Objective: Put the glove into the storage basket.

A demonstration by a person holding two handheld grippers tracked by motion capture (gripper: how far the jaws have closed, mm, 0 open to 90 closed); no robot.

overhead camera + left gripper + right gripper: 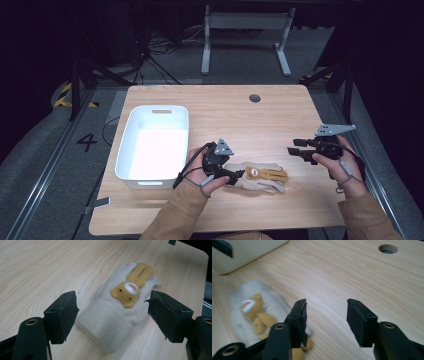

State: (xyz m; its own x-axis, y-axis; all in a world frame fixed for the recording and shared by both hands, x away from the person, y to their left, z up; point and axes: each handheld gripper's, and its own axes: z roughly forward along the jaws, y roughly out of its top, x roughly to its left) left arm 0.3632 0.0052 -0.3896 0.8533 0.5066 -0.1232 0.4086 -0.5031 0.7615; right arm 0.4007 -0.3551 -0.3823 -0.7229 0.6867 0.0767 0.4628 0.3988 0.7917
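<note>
A cream knitted glove with a brown bear figure sewn on it lies flat on the wooden table, fingers pointing right. My left gripper is at the cuff end. In the left gripper view its jaws stand open on either side of the glove, with the pads not pressing on it. My right gripper hovers to the right of the glove and points left. In the right gripper view its jaws are open over bare wood, and the glove lies blurred at the lower left.
A white plastic bin stands on the left of the table, next to my left hand, and its wall is also in the right gripper view. A round cable hole is near the far edge.
</note>
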